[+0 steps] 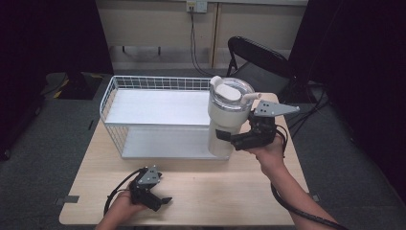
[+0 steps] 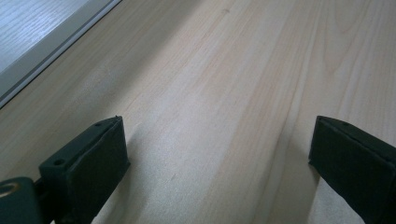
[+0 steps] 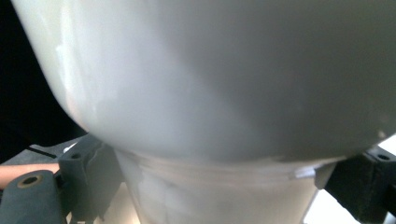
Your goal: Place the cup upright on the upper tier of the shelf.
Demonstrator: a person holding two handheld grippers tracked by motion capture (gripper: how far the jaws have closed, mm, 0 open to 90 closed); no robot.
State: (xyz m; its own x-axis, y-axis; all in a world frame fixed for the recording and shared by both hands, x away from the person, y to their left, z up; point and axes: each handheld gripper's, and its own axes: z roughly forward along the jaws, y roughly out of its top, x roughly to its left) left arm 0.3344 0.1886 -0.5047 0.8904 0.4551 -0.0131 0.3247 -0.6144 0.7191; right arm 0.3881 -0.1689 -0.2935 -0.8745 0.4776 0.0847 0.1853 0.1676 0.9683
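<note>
A tall white tumbler (image 1: pixel 229 117) with a clear lid and a side handle is held upright at the right end of a white wire shelf rack (image 1: pixel 158 115). My right gripper (image 1: pixel 229 138) is shut on the tumbler's lower body, one jaw on each side. Up close in the right gripper view, the tumbler (image 3: pixel 210 84) bulges above its narrow base, which sits between the two jaws. My left gripper (image 1: pixel 162 202) rests low at the table's front left, open, with bare wood between its fingers (image 2: pixel 88 163).
The rack stands on a light wooden table (image 1: pixel 201 191) and has a wire rail round its top shelf. A black folding chair (image 1: pixel 261 62) stands behind the table at the right. Dark curtains flank the scene, and grey carpet surrounds the table.
</note>
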